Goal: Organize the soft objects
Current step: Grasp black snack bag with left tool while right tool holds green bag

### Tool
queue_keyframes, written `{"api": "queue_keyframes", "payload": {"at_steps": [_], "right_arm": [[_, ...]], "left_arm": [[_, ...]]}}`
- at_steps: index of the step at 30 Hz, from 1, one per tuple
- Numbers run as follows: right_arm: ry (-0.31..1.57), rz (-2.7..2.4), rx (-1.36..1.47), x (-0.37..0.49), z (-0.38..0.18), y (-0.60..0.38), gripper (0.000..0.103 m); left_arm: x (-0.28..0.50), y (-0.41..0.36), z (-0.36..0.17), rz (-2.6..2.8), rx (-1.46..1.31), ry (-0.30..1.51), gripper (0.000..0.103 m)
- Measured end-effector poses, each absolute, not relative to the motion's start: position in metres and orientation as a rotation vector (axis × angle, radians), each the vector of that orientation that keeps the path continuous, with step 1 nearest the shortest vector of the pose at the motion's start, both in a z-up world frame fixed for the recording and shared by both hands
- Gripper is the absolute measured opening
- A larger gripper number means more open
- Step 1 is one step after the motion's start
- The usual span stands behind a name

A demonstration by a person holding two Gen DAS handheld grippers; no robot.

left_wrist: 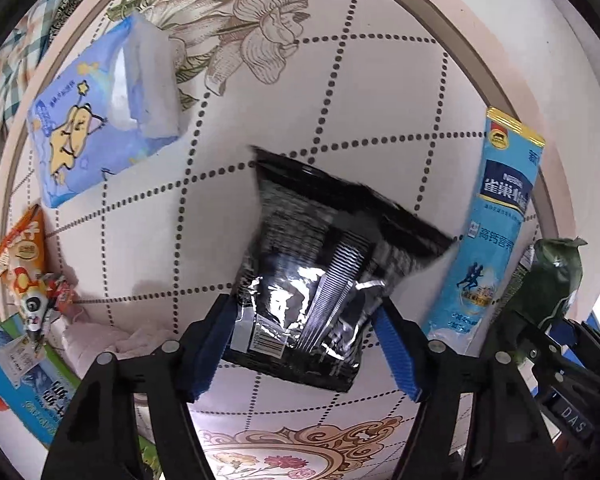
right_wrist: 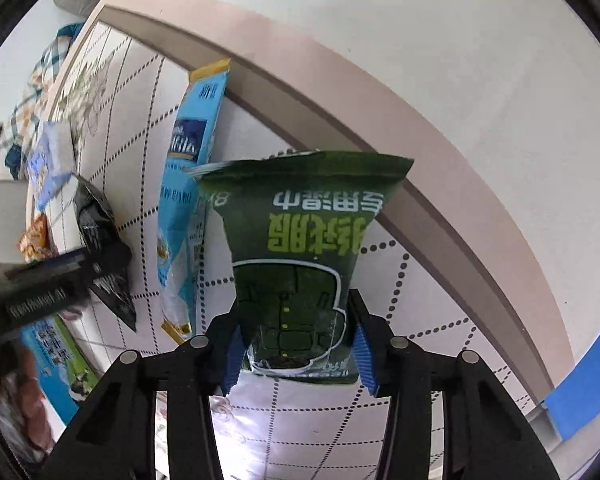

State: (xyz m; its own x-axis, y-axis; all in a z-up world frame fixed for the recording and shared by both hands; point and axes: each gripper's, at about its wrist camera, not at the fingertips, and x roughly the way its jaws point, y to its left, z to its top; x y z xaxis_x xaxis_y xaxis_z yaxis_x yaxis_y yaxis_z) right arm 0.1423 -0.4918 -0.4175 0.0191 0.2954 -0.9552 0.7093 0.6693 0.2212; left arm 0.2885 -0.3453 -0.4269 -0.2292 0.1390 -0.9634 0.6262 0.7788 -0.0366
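Left gripper (left_wrist: 306, 344): jaws closed partway on the lower end of a black foil packet (left_wrist: 320, 272), held at frame centre above the patterned tabletop (left_wrist: 360, 92). Right gripper (right_wrist: 298, 354): jaws clamped on the bottom of a green pouch (right_wrist: 300, 248), which stands upright at frame centre. A light blue milk-powder bag (left_wrist: 488, 232) lies at the right of the left view. A blue tissue pack (left_wrist: 96, 116) lies upper left. Lower left, an orange snack bag (left_wrist: 24, 264) appears partly cropped.
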Motion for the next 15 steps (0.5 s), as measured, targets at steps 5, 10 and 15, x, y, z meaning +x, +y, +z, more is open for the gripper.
{"api": "queue_keyframes", "payload": {"at_steps": [5,10,15], "right_arm": [[1.557,-0.404,0.867,0.141,-0.417,-0.498,0.054],[1.542,-0.426,0.807,0.138,-0.405,-0.489,0.04],[1.531,-0.421,0.776,0.135,-0.391,-0.479,0.039]], "left_arm": [[0.275,-0.33,-0.424,-0.525,0.56,1.747,0.059],[0.26,-0.318,-0.41,-0.51,0.517,1.704,0.045],[0.258,-0.305,-0.396,-0.519,0.493,1.703,0.016]]}}
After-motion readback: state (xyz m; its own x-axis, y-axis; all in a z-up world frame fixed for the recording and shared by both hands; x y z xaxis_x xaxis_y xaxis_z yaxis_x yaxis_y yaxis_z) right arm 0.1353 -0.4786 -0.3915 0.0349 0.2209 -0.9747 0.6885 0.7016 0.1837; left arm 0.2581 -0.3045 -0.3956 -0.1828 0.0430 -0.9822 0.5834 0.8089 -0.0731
